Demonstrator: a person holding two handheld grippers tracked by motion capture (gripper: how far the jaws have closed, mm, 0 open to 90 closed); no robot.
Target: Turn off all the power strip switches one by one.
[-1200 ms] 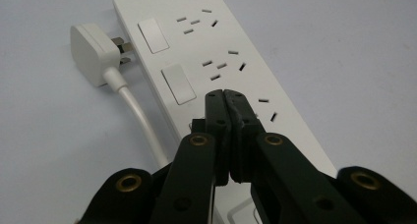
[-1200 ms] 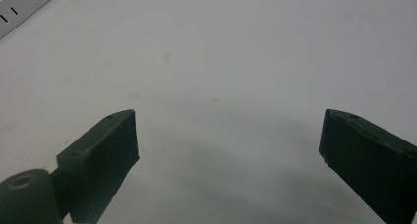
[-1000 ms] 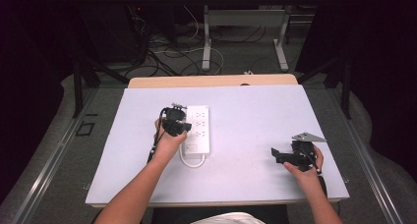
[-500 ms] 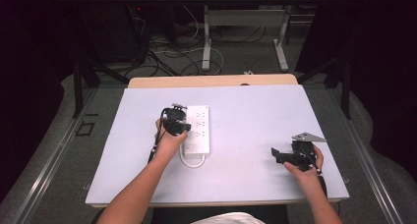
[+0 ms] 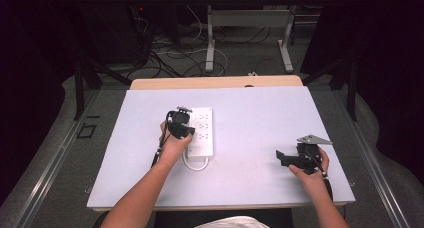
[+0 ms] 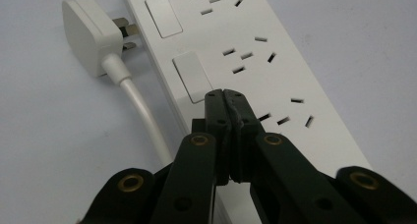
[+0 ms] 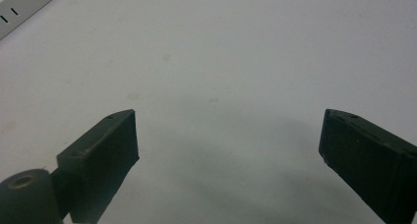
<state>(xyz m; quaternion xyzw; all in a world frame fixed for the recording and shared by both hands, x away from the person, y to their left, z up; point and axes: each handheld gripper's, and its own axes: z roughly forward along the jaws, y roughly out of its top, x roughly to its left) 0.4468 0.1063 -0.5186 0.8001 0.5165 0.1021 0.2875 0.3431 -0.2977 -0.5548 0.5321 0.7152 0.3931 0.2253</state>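
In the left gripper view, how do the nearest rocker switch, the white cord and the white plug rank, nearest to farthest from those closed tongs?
From the left tongs:
1. Rocker switch, just beyond the tips, on the power strip.
2. White cord, on the table left of the strip.
3. White plug, far upper left.

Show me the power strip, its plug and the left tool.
power strip (image 6: 275, 42): left gripper view, on its white top face among the sockets.
plug (image 6: 88, 35): left gripper view, on its white body.
left tool (image 6: 227, 98): left gripper view, at the closed tips over a rocker switch.
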